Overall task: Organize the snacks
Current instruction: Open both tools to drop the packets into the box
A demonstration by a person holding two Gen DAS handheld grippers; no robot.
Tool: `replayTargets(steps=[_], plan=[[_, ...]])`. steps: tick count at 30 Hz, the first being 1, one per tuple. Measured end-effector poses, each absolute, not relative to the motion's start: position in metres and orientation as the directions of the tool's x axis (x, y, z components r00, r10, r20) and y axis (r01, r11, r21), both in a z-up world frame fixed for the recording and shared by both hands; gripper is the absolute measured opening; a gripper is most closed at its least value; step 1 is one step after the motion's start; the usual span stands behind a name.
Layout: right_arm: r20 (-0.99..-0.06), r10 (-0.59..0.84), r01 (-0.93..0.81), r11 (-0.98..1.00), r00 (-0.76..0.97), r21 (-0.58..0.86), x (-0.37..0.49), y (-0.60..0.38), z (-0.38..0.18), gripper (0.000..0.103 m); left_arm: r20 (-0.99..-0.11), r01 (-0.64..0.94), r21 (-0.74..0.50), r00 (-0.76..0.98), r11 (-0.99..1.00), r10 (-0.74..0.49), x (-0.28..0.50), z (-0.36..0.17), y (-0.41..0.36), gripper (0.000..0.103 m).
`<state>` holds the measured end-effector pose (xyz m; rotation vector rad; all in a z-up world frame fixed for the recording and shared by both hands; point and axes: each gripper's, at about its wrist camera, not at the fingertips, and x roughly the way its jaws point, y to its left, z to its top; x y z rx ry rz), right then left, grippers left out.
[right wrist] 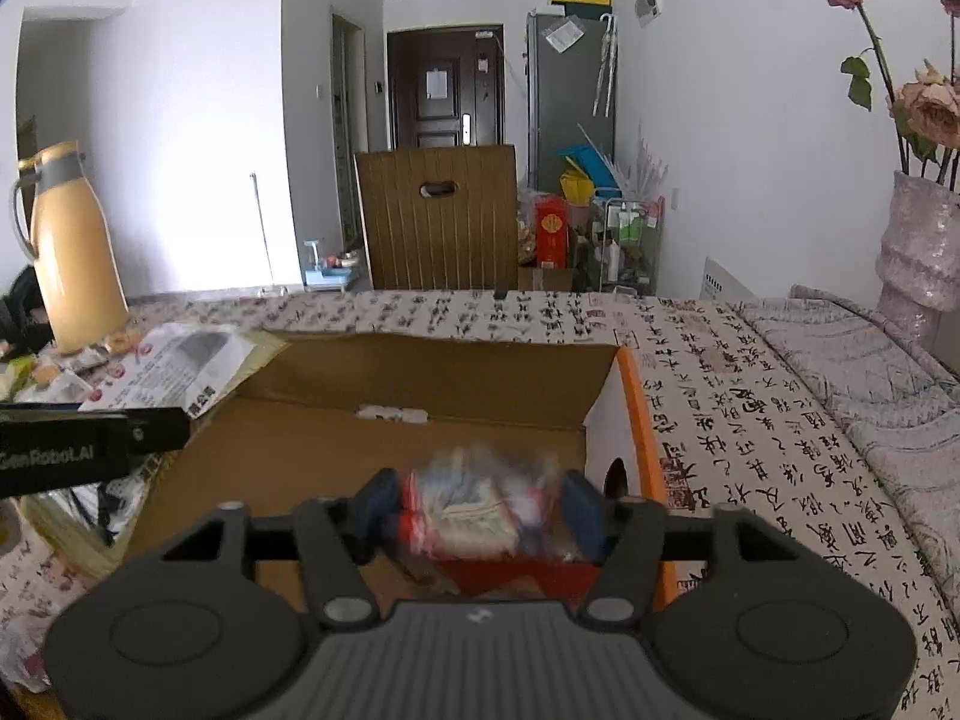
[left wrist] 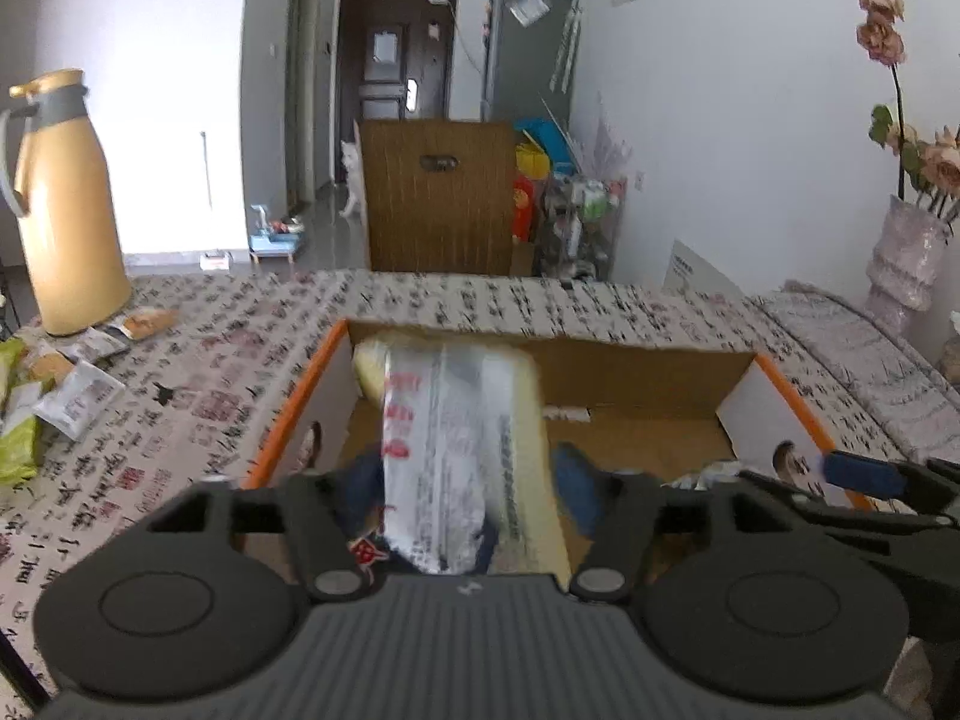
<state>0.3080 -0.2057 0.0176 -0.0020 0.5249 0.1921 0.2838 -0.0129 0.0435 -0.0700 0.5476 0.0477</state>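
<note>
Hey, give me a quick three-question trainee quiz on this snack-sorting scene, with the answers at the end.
1. True or false: the cardboard box has orange edges.
2. The thermos jug is: A yellow, B green, C red?
3. What sits between the fingers of the open left gripper?
Key: 1 true; 2 A; 3 a silver-and-yellow snack packet, over the box.

The box (left wrist: pixel 648 372) is plain brown cardboard, matt inside, with a smooth orange rim. The long snack packet (left wrist: pixel 456 450) is glossy plastic film, as is the small packet (right wrist: pixel 474 510). Printed cloth (right wrist: pixel 750 396) covers the desk; the yellow jug (left wrist: pixel 66 210) looks smooth, slightly shiny.
</note>
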Motion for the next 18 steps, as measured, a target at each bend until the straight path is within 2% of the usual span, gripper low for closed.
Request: replayTargets(steps=[1, 2, 3, 4, 5, 18], plan=[[-0.486, 0.175, -0.174, 0.984, 0.856, 0.047, 0.306, -0.207, 0.019, 0.084, -0.514, -0.067, -0.056, 0.857, 0.996, 0.029, 0.283, 0.046, -0.013, 0.079], [-0.477, 0.168, -0.166, 0.985, 0.863, 0.047, 0.305, -0.209, 0.021, 0.087, -0.507, -0.073, -0.061, 0.862, 0.995, 0.032, 0.28, 0.049, -0.011, 0.087], [-0.47, 0.165, -0.159, 0.986, 0.867, 0.053, 0.304, -0.211, 0.023, 0.094, -0.501, -0.083, -0.062, 0.864, 0.995, 0.041, 0.279, 0.051, -0.011, 0.1], [-0.465, 0.166, -0.153, 0.986, 0.869, 0.066, 0.304, -0.214, 0.024, 0.1, -0.491, -0.097, -0.061, 0.869, 0.993, 0.055, 0.277, 0.053, -0.01, 0.103], [-0.461, 0.168, -0.149, 0.986, 0.871, 0.077, 0.303, -0.216, 0.024, 0.103, -0.479, -0.109, -0.059, 0.875, 0.992, 0.067, 0.274, 0.055, -0.01, 0.103], [-0.414, 0.167, -0.15, 0.986, 0.895, 0.073, 0.288, -0.225, 0.041, 0.103, -0.457, -0.115, -0.064, 0.887, 0.991, 0.074, 0.261, 0.074, -0.008, 0.103]])
